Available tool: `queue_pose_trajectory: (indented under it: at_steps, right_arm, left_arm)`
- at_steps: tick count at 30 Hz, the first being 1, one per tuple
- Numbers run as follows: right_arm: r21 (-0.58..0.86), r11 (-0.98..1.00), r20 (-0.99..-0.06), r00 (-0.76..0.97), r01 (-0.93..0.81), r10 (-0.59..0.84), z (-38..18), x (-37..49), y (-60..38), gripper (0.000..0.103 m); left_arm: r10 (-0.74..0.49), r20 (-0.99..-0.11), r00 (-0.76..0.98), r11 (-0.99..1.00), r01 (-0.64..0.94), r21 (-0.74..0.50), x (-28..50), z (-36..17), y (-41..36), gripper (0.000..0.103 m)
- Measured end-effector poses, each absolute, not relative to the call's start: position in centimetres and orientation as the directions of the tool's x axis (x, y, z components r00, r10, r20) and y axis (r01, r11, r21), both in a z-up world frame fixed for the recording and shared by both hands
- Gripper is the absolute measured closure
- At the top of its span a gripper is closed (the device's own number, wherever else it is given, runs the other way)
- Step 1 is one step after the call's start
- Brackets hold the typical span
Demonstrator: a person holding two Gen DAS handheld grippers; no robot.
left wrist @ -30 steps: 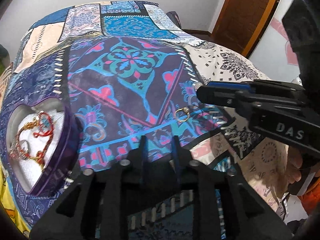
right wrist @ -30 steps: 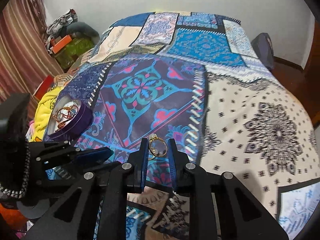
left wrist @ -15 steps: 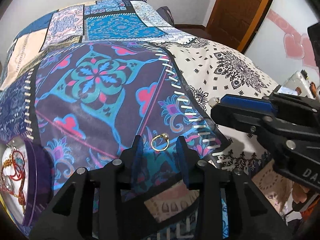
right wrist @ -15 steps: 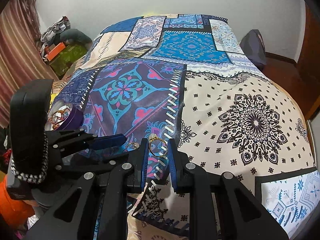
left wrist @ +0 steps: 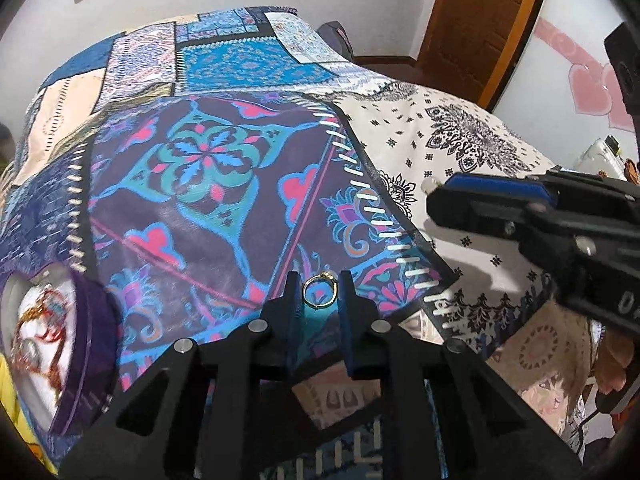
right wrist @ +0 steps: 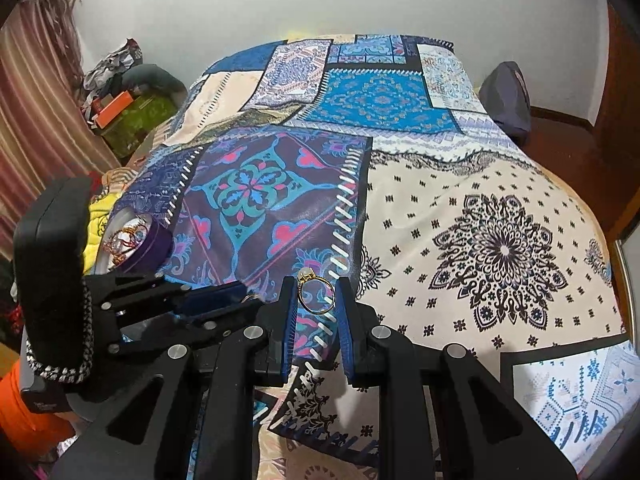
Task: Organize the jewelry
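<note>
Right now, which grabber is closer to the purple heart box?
Left. The left gripper is just to the right of the purple heart box. The right gripper is farther right, beyond the left one.

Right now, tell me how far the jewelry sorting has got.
Done: bracelets and chains already lie in the purple heart-shaped box. In hand: the right gripper is shut on a gold ring with a pale stone, held above the bedspread; the left gripper straddles a second gold ring, whether clamped is unclear. Left: both rings into the box.
</note>
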State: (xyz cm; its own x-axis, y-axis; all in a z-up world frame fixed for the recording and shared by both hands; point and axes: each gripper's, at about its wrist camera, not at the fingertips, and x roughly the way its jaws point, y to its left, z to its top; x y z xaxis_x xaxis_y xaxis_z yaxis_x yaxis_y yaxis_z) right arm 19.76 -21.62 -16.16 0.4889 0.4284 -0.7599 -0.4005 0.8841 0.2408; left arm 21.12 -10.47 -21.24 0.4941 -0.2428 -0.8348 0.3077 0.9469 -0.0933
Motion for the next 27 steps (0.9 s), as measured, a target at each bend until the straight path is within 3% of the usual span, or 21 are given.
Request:
queue_pose_trajectory:
  at_steps: [27]
  right_arm:
    - [0.221,0.823,-0.674,0.528,-0.523,0.517,-10.5,17.7,-12.9,0.086]
  left_arm:
    - [-0.124,-0.7,0.703,0.991,0.121,-0.054,15.2,-12.2,1.4,0.086]
